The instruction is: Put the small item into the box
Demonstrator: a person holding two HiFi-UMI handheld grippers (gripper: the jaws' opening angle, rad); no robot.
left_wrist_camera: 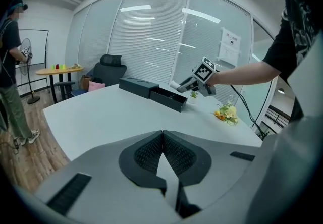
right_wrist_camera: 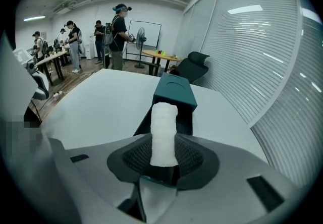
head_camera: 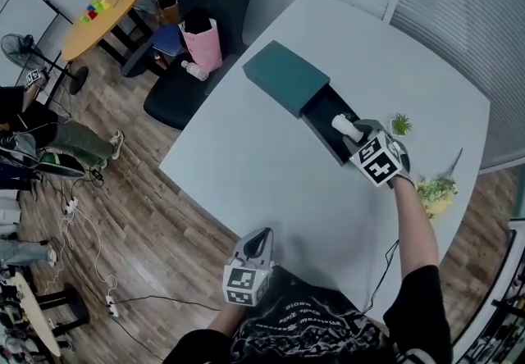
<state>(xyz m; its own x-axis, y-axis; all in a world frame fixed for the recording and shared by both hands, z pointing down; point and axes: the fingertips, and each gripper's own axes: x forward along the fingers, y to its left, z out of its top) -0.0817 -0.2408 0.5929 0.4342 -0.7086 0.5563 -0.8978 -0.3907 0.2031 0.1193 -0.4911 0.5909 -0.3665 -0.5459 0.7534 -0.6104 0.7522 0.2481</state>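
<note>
White small item [right_wrist_camera: 164, 117], clamped in my right hand-held gripper [right_wrist_camera: 164, 143], points lengthwise at the box's [head_camera: 285, 77] open drawer just below; left hand-held gripper [left_wrist_camera: 162, 136] closed.

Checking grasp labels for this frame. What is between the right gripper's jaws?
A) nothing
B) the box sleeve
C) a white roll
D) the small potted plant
C: in the right gripper view the right gripper is clamped on a white roll, held over the open drawer.
</note>
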